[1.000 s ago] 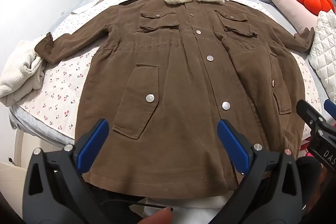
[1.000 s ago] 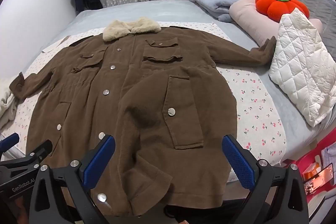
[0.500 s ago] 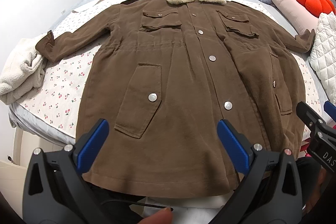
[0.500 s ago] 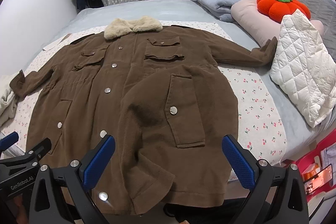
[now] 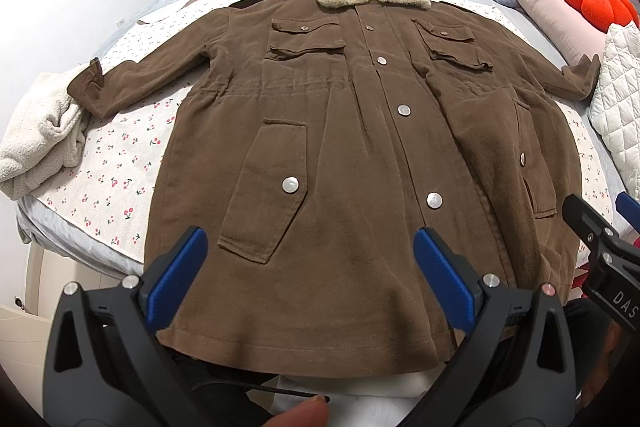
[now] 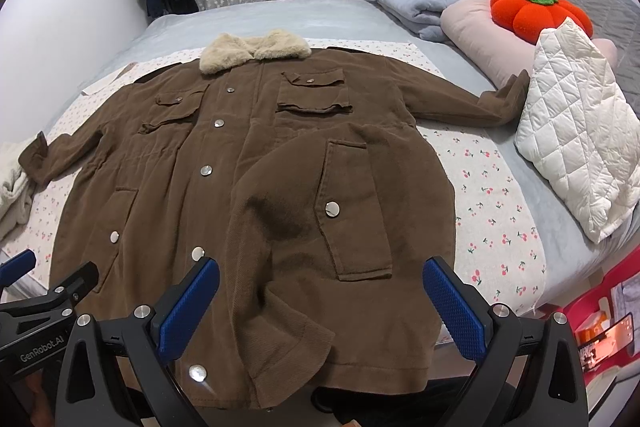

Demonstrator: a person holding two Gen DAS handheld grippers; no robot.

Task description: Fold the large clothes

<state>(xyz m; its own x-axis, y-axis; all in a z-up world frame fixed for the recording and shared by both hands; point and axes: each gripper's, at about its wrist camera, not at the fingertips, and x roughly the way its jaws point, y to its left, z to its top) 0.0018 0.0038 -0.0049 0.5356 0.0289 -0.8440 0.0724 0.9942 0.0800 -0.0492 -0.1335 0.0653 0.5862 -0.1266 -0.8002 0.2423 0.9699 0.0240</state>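
Both wrist views have crept slightly forward over the last second, so the long brown corduroy coat with a beige fur collar [image 5: 340, 155] sits a touch lower in frame; nothing else shifted. I have the left gripper [image 5: 308, 275] spread wide, blue pads [image 5: 176, 275] empty, hovering above the coat hem at 6 o'clock. My right gripper [image 6: 316, 307] is equally wide, holding nothing, over the bunched hem on the coat's right side. Coat lies front-up, buttoned, sleeves spread, on a white cherry-print sheet [image 5: 120, 163] over the grey bed [image 6: 328, 15]. White quilted jacket [image 6: 576, 143] at 3 o'clock, touching the sleeve cuff. Cream fleece bundle [image 5: 36, 143] at 9 o'clock. Red pumpkin-shaped cushion [image 6: 536, 15] at 1 o'clock.
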